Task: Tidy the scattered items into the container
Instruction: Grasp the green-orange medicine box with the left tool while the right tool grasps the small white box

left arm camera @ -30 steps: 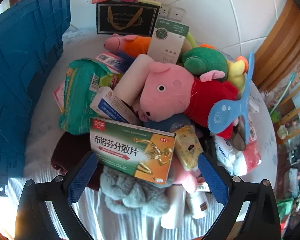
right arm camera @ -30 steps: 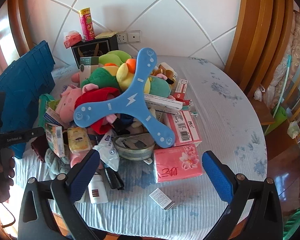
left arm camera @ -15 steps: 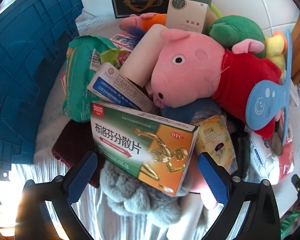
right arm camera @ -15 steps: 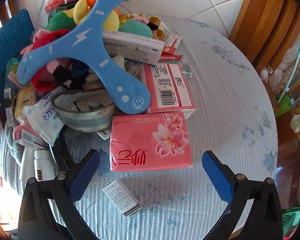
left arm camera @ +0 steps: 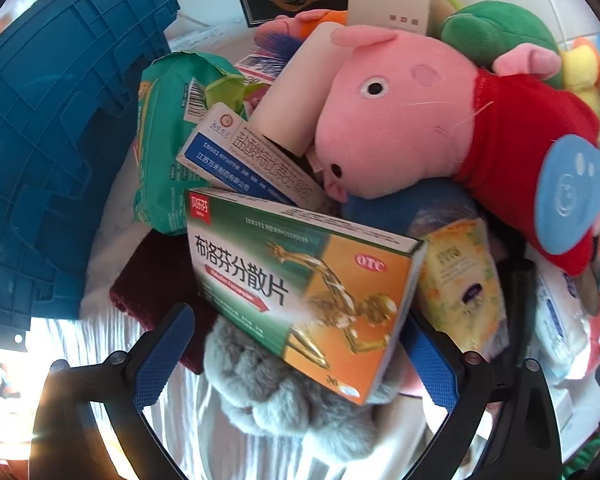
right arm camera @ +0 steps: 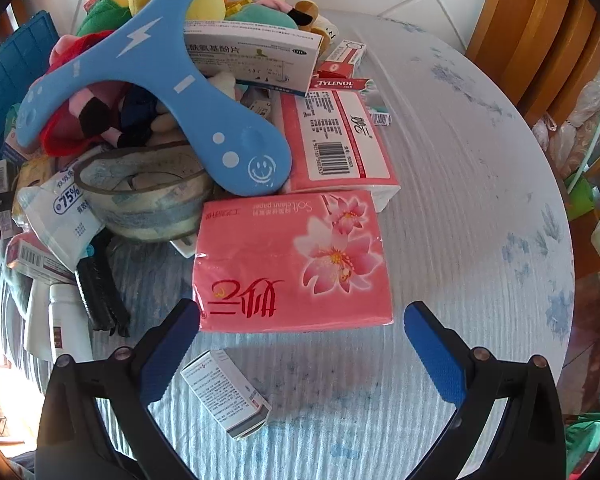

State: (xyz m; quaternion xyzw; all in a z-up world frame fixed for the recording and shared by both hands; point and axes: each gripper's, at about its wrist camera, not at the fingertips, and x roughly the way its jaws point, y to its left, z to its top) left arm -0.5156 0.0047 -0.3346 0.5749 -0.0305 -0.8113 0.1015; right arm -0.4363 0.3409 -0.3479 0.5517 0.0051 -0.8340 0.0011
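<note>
Hardly anything looks tidied: the heap on the table [right arm camera: 460, 184] is tall and tangled, and the blue crate [left arm camera: 40, 152] leaning at its left side shows only its ribbed outer face, so I cannot tell whether anything is inside it. The left gripper [left arm camera: 296, 354] is spread wide, holding nothing, its padded fingers on either side of a green-and-orange medicine box [left arm camera: 300, 284] that lies tilted on a grey plush toy [left arm camera: 292, 400], beside a blue-and-white medicine box [left arm camera: 248, 160] and a green wipes packet [left arm camera: 168, 148]. Above them sprawls the pink pig plush [left arm camera: 400, 120] in its red dress. The right gripper [right arm camera: 302, 350] is likewise wide open and empty, poised at the near edge of a pink tissue pack [right arm camera: 296, 264] lying flat on the cloth; a small white box [right arm camera: 224, 392] lies loose between its fingers, nearer the left one. Behind the pack sit a second tissue pack [right arm camera: 336, 140], a blue boomerang [right arm camera: 152, 80], a roll of tape [right arm camera: 144, 196] and a Tylenol box [right arm camera: 336, 83]. To my eye this is the very start, with both grasps yet to close and nearly everything left to move.
</note>
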